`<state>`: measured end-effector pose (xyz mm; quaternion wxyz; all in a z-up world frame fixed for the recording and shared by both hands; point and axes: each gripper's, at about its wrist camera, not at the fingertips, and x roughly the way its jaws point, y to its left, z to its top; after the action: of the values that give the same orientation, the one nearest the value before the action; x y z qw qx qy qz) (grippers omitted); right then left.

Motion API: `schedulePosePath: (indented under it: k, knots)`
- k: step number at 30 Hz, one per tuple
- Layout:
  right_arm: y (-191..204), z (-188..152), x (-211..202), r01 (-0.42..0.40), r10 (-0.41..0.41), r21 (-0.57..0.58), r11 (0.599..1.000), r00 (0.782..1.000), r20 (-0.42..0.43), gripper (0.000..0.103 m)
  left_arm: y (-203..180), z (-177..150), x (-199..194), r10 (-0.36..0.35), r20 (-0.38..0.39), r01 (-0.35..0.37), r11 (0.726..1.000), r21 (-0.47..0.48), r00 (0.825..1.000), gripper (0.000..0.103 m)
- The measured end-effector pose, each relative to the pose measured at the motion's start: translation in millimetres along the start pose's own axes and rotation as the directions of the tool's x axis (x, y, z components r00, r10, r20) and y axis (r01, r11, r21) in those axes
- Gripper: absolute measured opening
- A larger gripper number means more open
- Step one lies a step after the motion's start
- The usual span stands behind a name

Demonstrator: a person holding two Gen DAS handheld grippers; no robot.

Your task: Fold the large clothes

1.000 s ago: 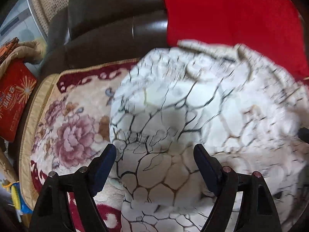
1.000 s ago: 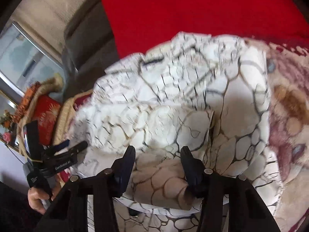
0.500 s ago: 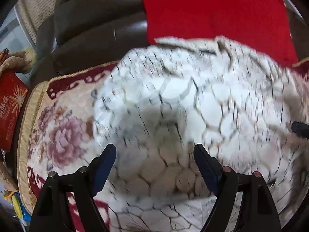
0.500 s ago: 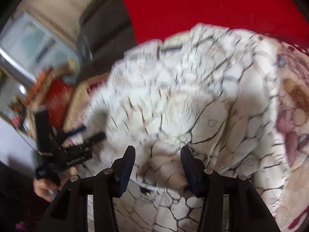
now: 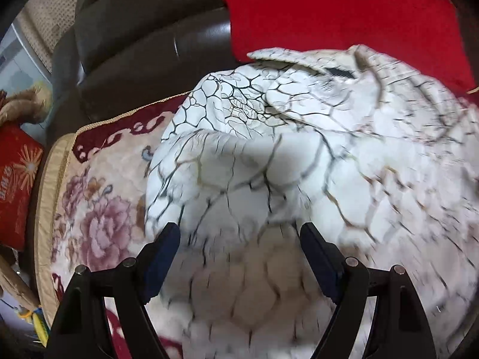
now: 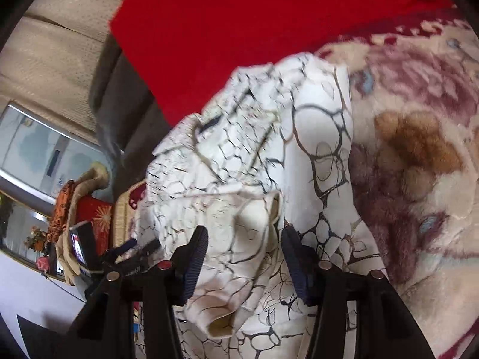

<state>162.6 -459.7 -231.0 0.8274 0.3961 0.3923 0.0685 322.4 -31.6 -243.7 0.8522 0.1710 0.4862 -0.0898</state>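
A white garment with a black and gold crackle print lies bunched on the floral plush sofa cover. My left gripper hovers over its near part, open wide, and the cloth under it is blurred. In the right wrist view the same garment is heaped, and a thick fold with a cuff-like end runs between the fingers of my right gripper. Those jaws are opening, and the fold lies loosely between them. The left gripper shows at the far left of that view.
A red cloth covers the backrest of the dark leather sofa. A red box and a woven basket stand beside the sofa's left arm. Bare floral cover shows to the right of the garment.
The right gripper has rolled and shifted sideways over the garment, and its fingers stand slightly wider around the fold. The left gripper stays open and has barely moved; the cloth under it has shifted.
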Motion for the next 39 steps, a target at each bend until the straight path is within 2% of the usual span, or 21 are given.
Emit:
schedulePosePath:
  k: [4,9,15,17,19,22,25,28,29,31,33,35,37,39]
  knots:
    - [13,-13,-36,-0.018,0.024,-0.071,0.997,0.997,0.077,0.074,12,-33,-38,-0.003,0.036,0.002,0.999,0.043,0.999,0.083]
    - [16,-53,-83,-0.005,0.019,-0.155,0.988,0.996,0.092,0.080,48,-95,-78,-0.022,0.035,0.019,0.997,0.075,0.999,0.083]
    - [1,-117,-107,0.049,-0.049,-0.194,0.980,0.999,0.005,0.080,83,-157,-104,-0.066,-0.034,0.067,0.997,0.030,0.997,0.083]
    - [-4,-137,-102,0.085,-0.096,-0.197,0.977,0.994,-0.047,0.080,88,-168,-105,-0.115,-0.072,0.115,0.993,-0.002,0.991,0.083]
    - [-9,-155,-95,0.115,-0.139,-0.196,0.974,0.984,-0.114,0.080,90,-177,-106,-0.187,-0.105,0.185,0.982,-0.033,0.977,0.083]
    - [-18,-178,-89,0.137,-0.171,-0.191,0.972,0.970,-0.174,0.080,88,-185,-99,-0.242,-0.152,0.238,0.970,-0.046,0.958,0.086]
    - [-29,-197,-80,0.185,-0.227,-0.195,0.963,0.949,-0.220,0.080,85,-195,-75,-0.305,-0.269,0.297,0.952,-0.072,0.914,0.087]
    - [-45,-214,-64,0.229,-0.272,-0.173,0.958,0.919,-0.286,0.080,81,-202,-46,-0.369,-0.382,0.347,0.929,-0.128,0.847,0.087]
    - [-50,-218,-58,0.245,-0.283,-0.155,0.957,0.908,-0.309,0.080,79,-201,-40,-0.374,-0.393,0.350,0.927,-0.136,0.840,0.087]
    - [-56,-222,-50,0.261,-0.286,-0.118,0.958,0.896,-0.340,0.080,74,-198,-35,-0.359,-0.388,0.342,0.933,-0.115,0.849,0.086]
    - [-56,-222,-46,0.258,-0.274,-0.093,0.962,0.901,-0.337,0.080,66,-194,-34,-0.356,-0.377,0.352,0.932,-0.082,0.855,0.086]
    - [-49,-221,-42,0.259,-0.276,-0.095,0.961,0.904,-0.326,0.080,57,-191,-35,-0.365,-0.381,0.368,0.927,-0.067,0.849,0.081]
    - [-43,-223,-35,0.270,-0.297,-0.126,0.955,0.896,-0.330,0.086,46,-192,-34,-0.367,-0.400,0.380,0.924,-0.051,0.840,0.058]
    - [-40,-229,-21,0.281,-0.317,-0.153,0.948,0.883,-0.347,0.086,39,-198,-30,-0.367,-0.428,0.386,0.922,-0.046,0.826,0.044]
